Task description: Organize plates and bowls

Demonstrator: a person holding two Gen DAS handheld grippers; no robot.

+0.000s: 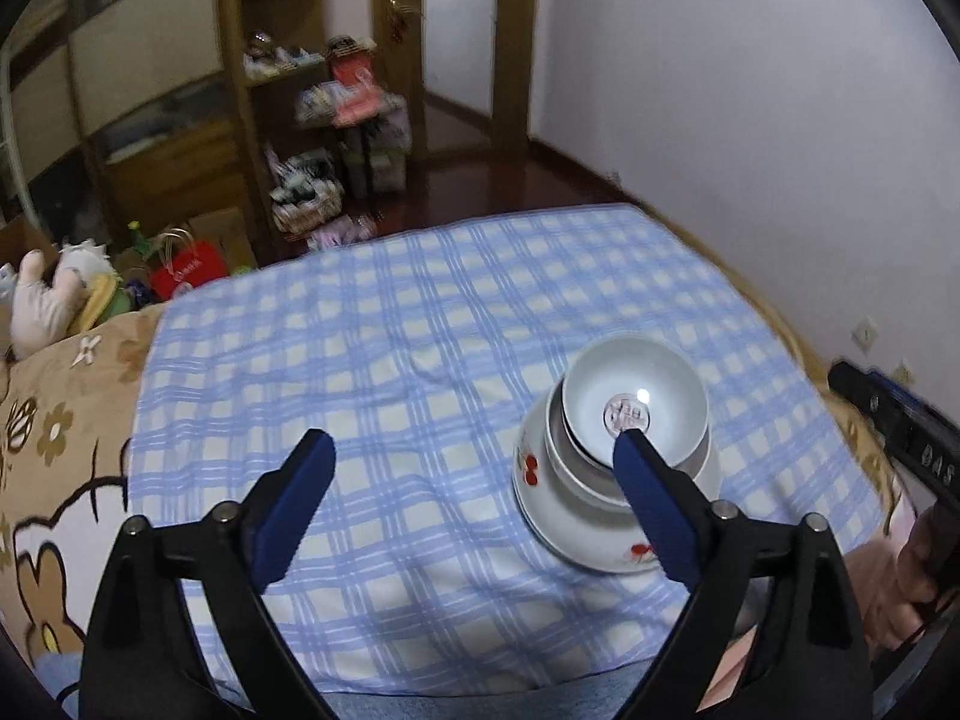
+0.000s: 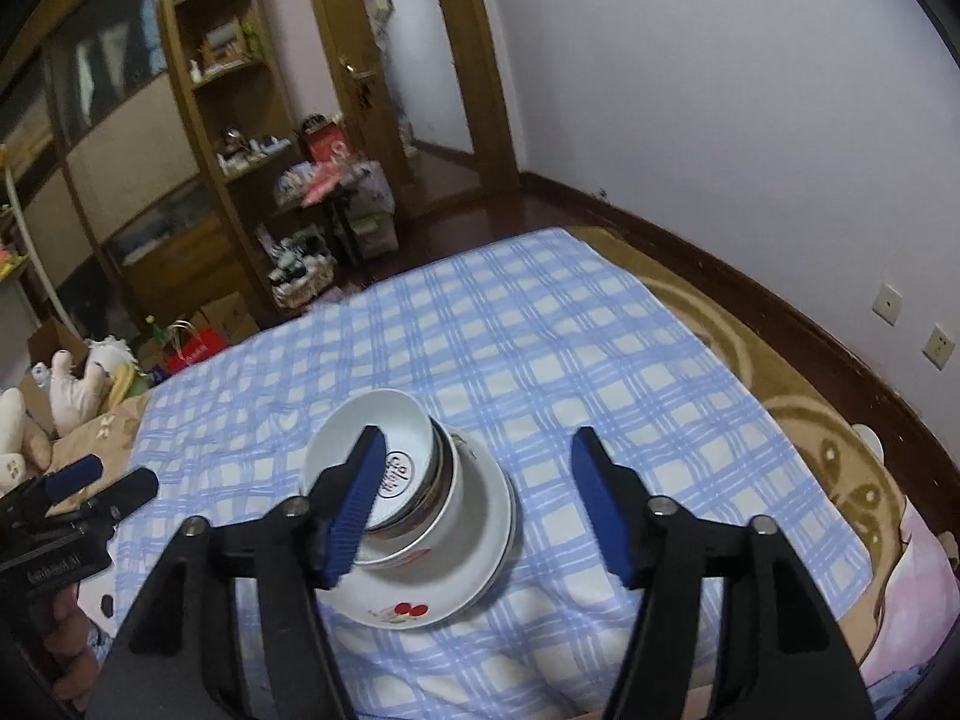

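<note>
Nearest, the left gripper hangs with its jaws spread wide and nothing between them; the right gripper is likewise open and empty. Beyond them, on the blue checked cloth covering the bed, toward its near edge, stands the stack: a white bowl nested in other bowls on a cherry-patterned plate. Farther off stands a wooden shelf.

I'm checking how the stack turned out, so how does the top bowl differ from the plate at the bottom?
The top bowl is deep and steep-sided; the bottom plate is shallow and spreads wider. The bowl has a round printed mark inside its base; the plate carries red cherry designs on its rim. The bowl sits tilted in the bowls under it; the plate lies on the checked cloth. Both are white and glossy.
</note>
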